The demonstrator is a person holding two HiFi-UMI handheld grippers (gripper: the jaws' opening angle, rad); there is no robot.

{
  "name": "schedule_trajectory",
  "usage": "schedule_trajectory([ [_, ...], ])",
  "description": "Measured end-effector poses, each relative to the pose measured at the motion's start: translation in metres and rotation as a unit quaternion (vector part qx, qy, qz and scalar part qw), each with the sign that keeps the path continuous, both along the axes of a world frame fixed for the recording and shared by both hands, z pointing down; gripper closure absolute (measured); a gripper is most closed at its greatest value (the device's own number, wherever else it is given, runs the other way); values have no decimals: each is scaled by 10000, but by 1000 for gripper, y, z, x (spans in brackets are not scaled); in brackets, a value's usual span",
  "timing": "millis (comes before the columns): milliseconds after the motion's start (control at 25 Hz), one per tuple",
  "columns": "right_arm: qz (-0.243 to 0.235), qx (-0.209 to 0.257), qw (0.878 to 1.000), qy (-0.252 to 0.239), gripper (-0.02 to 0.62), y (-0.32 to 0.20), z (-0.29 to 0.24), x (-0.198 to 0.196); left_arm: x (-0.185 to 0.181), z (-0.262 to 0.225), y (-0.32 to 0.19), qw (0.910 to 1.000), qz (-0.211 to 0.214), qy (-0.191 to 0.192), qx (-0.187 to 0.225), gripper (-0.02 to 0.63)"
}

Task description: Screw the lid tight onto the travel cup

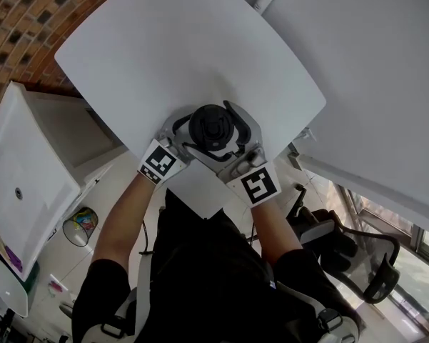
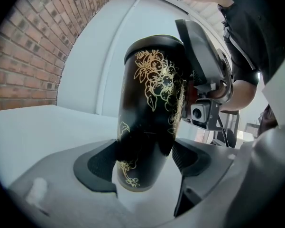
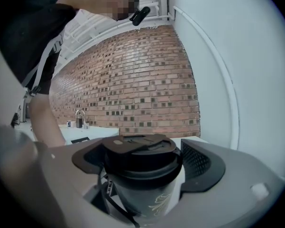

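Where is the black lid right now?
In the head view the lid sits on top of the travel cup, between the fingers of the right gripper, near the closest corner of the white table.

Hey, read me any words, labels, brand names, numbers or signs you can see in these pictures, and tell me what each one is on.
No readable text anywhere.
travel cup: gold flower pattern only, no words.
lid: moulded shapes, no legible print.
left marker cube and right marker cube: black-and-white code squares, not letters.
colourful item on the floor: too small to read.
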State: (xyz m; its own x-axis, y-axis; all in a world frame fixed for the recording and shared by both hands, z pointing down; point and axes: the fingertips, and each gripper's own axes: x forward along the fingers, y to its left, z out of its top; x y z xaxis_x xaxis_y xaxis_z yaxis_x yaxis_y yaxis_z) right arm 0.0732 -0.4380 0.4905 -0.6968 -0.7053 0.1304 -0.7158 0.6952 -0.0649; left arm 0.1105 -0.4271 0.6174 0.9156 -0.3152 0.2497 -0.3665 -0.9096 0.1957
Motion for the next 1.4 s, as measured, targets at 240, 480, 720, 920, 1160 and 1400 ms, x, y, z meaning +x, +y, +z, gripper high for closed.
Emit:
schedule_trajectory([
  [240,-75,103,9996,-242,100,7,-18,11,-9,5,4,9997,-53,-222,69,233],
  [480,-2,112,9998,-141,100,20,-24,32,-34,9,7,9981,-476,-386,-76,233],
  [720,11,152,9998,-155,103,48,-26,59,-61,-31,27,9938,-1093,33,-201,235],
  [920,-208,90,9997,-54,144,84,-40,63,-72,-78,53,9924,-1194,285,92,236],
  [1160,-227,431,9988,33,176,131,-79,50,-84,-134,94,9887,-1376,486,340,242],
  [1400,80,583,9982,-130,215,186,-106,11,-123,-168,152,9867,-1481,284,612,604],
])
